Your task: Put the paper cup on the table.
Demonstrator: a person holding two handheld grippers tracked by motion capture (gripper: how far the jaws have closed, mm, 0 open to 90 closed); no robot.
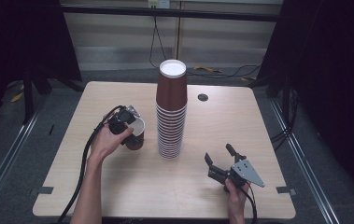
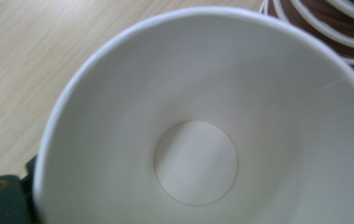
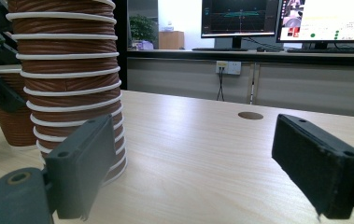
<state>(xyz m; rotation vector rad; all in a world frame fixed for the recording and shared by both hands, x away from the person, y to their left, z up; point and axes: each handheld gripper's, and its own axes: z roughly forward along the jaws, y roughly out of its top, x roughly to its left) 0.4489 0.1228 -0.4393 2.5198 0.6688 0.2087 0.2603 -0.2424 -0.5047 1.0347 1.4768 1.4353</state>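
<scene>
Nearest the lens: white inside of single cup, standing upright on bench just left of inverted cup stack, rim pinched by left gripper. Likely just separated and being set down; next, release and withdraw. Right gripper wide, empty, resting apart. Left pads hidden; rim contact hard to confirm.

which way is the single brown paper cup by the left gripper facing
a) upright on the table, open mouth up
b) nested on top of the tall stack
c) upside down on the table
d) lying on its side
a: the single brown paper cup stands on the table left of the stack of cups, its white inside facing up at the left gripper.
</scene>
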